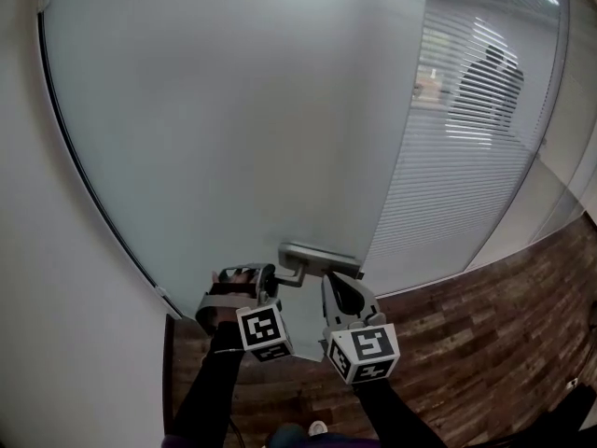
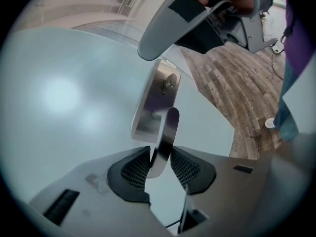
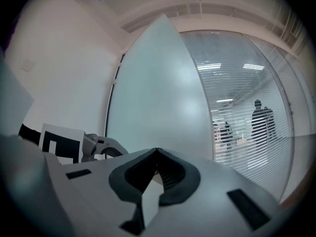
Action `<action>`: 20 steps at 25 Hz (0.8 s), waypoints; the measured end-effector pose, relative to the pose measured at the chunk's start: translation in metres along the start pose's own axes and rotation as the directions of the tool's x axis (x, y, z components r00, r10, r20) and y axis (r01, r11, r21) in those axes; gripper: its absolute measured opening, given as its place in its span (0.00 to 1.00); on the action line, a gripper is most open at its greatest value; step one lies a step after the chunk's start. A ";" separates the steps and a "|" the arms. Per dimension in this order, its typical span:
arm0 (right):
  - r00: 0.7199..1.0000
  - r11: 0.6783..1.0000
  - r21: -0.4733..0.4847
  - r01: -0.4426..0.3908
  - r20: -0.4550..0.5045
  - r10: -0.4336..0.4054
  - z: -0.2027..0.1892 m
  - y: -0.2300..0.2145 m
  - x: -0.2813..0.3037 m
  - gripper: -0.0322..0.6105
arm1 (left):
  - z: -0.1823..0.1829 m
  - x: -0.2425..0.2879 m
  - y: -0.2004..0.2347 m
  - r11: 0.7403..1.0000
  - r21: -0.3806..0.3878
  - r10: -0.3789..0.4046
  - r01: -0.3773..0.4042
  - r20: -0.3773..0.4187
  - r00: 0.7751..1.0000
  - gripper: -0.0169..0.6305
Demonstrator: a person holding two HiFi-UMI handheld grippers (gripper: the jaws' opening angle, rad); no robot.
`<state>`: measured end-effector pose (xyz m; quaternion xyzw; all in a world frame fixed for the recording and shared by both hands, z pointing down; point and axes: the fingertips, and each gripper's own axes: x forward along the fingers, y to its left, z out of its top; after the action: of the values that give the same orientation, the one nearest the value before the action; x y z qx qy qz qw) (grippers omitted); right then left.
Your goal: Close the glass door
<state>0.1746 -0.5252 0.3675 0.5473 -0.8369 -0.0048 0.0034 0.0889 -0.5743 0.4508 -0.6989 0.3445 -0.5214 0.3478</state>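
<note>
Black ribbed pads of the left gripper [image 2: 159,154] stand apart on either side of a brushed-metal lever handle [image 2: 168,127]. The lever's free end lies between them, with a slit of gap showing beside its lower part, so the pads do not squeeze it. The right gripper [image 3: 157,152] has its jaws together at the tips with nothing between them. It points level at the door, just right of the left one, with its nose close to the upper end of the handle plate [image 2: 153,102]. That plate also carries a small round lock fitting [image 2: 170,81].

In the head view each gripper carries a marker cube [image 1: 261,329], and dark sleeves run back from both.

The frosted glass door [image 1: 233,110] fills the space ahead, with the handle low on its right side. A white wall [image 1: 37,250] stands at its left edge, and a glass partition with horizontal stripes [image 1: 466,138] at its right edge. Whether the door is fully latched cannot be told. Wood-plank floor [image 1: 485,325] runs along the partition's foot. Beyond the stripes stand dim figures of people [image 3: 259,122].
</note>
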 end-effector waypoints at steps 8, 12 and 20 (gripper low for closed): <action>1.000 1.000 0.018 -0.009 -0.001 0.009 -0.004 -0.014 0.027 0.05 | 0.006 0.030 0.013 0.996 -0.092 -0.007 0.008 0.007 1.000 0.22; 1.000 1.000 0.019 -0.004 -0.002 0.004 -0.003 -0.025 0.054 0.05 | 0.011 0.048 0.021 0.993 -0.118 -0.013 0.014 0.010 1.000 0.22; 0.999 0.999 0.005 0.049 0.000 -0.049 0.006 -0.055 0.099 0.05 | 0.010 0.087 0.046 0.994 -0.113 -0.007 0.006 -0.016 1.000 0.22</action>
<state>0.1848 -0.6382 0.3608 0.5676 -0.8233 -0.0025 0.0019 0.1118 -0.6702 0.4521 -0.7144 0.3741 -0.5078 0.3031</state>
